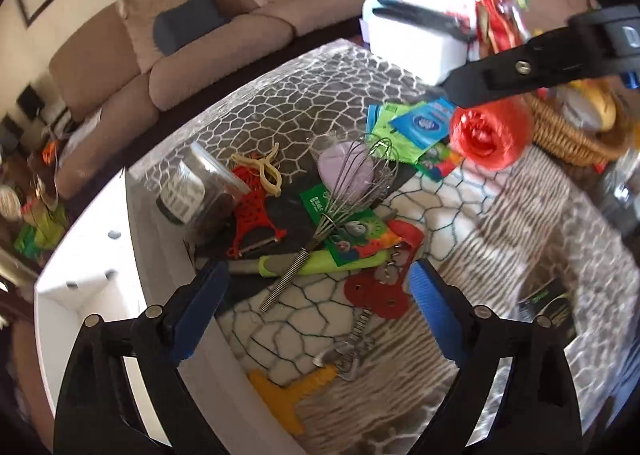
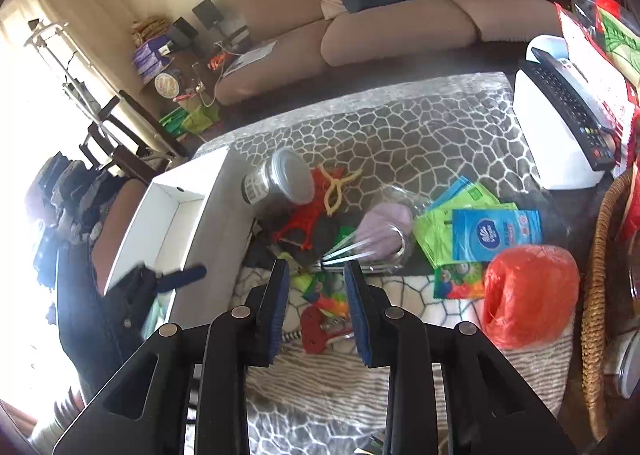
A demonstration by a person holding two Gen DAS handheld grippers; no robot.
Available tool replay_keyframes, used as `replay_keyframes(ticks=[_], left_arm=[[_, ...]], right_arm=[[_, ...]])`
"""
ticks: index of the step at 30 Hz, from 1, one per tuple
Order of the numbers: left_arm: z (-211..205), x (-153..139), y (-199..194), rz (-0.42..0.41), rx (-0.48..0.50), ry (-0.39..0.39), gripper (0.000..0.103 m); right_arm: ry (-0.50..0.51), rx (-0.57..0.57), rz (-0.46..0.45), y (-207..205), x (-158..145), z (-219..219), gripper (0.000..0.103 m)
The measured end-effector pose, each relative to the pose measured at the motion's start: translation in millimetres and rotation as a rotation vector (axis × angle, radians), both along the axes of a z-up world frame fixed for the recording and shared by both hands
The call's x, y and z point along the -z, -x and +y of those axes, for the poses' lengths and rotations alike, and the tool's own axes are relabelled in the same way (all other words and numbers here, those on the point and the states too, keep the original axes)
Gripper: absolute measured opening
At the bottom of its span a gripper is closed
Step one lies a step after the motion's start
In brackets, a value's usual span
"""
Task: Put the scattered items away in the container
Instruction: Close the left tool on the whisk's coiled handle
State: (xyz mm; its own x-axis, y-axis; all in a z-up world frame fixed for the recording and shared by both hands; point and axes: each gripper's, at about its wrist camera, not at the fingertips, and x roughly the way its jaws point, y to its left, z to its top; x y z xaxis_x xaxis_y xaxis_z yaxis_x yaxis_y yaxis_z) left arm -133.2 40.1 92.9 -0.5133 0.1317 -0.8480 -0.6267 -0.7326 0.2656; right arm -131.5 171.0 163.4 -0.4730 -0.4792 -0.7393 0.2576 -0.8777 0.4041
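My left gripper is open wide above the patterned table, over a whisk handle and a flat red tool; nothing touches its pads. The white container stands at the table's left edge. In the right wrist view my right gripper hovers open with a narrow gap and holds nothing; below it lie the whisk and a colourful packet. An orange-red twine ball sits to its right. One finger of my right gripper shows above that ball.
A jar, a red peeler, a blue packet and a yellow T-shaped tool lie scattered. A wicker basket borders the right side. A white box with a remote stands at the back right; a sofa lies beyond.
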Motion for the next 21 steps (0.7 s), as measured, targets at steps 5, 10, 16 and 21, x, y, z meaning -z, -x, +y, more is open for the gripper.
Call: replay_keyframes(ticks=[5,10,16,21], left_arm=[[17.6,46.7,46.5,-0.195,0.043,0.184,0.062],[22.2,87.7,62.1,-0.267,0.055,0.32,0.06],[18.6,93.8,62.5,-0.283,0.053,0.346,0.037],[8.6,90.1,62.2,-0.312,0.036,0.332,0.013]], right_arm=[[0.051,0.029,-0.075,4.9,35.0,33.6,0.032],[0.143,0.081,-0.118,29.1,54.2,50.4,0.04],[0.206,0.118,-0.185,58.8,75.9,42.1,0.049],[0.256,0.192,-0.275,72.6,100.7,34.6,0.059]])
